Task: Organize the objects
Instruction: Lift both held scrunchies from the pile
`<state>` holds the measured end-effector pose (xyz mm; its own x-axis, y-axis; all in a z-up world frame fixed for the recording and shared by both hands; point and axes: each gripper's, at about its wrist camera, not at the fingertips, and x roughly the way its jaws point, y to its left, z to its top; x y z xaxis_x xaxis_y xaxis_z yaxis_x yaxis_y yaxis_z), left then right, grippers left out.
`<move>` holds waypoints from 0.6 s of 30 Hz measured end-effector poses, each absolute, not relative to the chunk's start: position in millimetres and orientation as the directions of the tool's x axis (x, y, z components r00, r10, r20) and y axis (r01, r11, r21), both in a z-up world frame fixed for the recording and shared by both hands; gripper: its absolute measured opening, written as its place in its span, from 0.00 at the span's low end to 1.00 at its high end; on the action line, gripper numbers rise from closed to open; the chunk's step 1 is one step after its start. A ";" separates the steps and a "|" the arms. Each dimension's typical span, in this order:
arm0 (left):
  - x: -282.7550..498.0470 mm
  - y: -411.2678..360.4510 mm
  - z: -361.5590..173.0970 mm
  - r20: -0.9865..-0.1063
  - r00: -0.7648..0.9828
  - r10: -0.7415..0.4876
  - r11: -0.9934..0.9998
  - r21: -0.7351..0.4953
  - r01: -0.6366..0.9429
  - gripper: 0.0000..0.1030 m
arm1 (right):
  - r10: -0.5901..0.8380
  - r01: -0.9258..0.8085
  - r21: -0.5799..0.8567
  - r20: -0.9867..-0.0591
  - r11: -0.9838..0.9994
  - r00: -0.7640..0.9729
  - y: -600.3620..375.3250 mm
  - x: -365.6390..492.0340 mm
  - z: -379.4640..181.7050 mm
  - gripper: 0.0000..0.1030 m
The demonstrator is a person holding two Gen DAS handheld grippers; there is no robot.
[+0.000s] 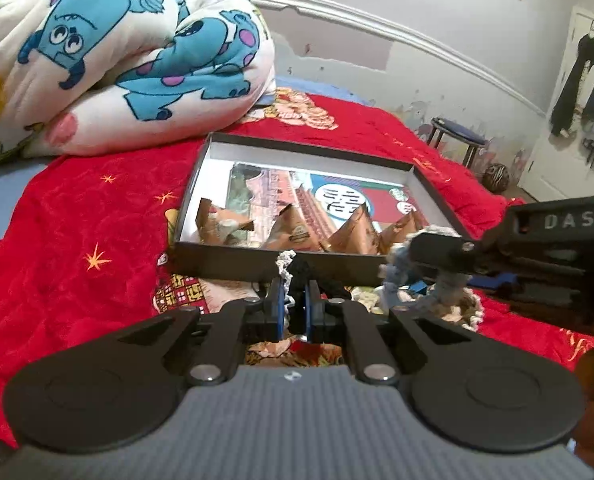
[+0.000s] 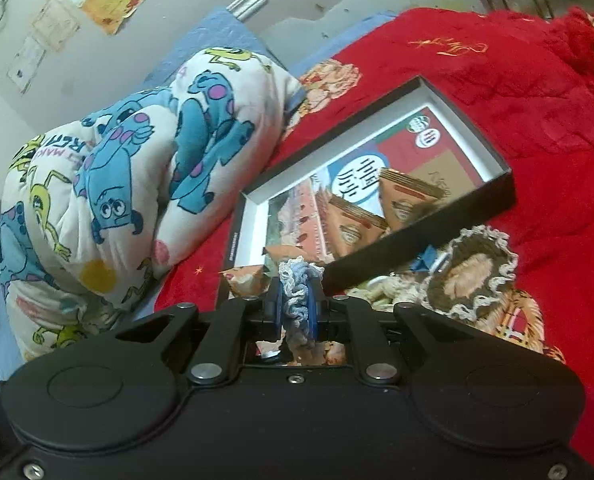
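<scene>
A shallow black box [image 1: 233, 266] with a white inside lies on the red bedspread; it holds several brown triangular packets [image 1: 293, 232] on a printed card. The box also shows in the right wrist view [image 2: 417, 240]. My left gripper [image 1: 295, 300] is shut on a black crocheted piece with a white frilly edge [image 1: 287, 258], just in front of the box's near wall. My right gripper [image 2: 297, 300] is shut on a blue-and-white crocheted piece [image 2: 297, 284] near the box's corner; it shows in the left wrist view [image 1: 437, 256] at the right.
A brown crocheted coaster with a white frill [image 2: 469, 272] and other small crocheted items [image 1: 377, 296] lie in front of the box. A folded monster-print quilt [image 1: 117, 60] lies to the left behind it. A stool [image 1: 457, 136] stands beyond the bed.
</scene>
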<state>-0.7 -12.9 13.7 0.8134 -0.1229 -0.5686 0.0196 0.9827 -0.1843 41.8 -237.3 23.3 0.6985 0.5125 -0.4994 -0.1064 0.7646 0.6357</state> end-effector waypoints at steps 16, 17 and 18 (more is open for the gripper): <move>-13.0 -7.4 33.4 -0.471 0.869 -0.153 0.974 -0.219 0.053 0.12 | 0.533 -0.182 0.635 -0.420 0.751 0.735 -231.7 47.3 31.8 0.12; -14.0 -6.9 35.6 -0.463 0.872 -0.160 0.972 -0.227 0.058 0.12 | 0.536 -0.186 0.636 -0.416 0.749 0.735 -231.0 48.3 32.0 0.12; -14.6 -6.1 37.5 -0.455 0.875 -0.165 0.971 -0.233 0.063 0.12 | 0.540 -0.192 0.639 -0.409 0.745 0.735 -230.8 48.6 32.4 0.12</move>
<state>-14.6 -6.1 37.5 0.8750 -0.1655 -0.4550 0.0626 0.9705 -0.2326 48.6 -230.8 32.4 0.7350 0.5405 -0.4094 -0.1920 0.7450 0.6389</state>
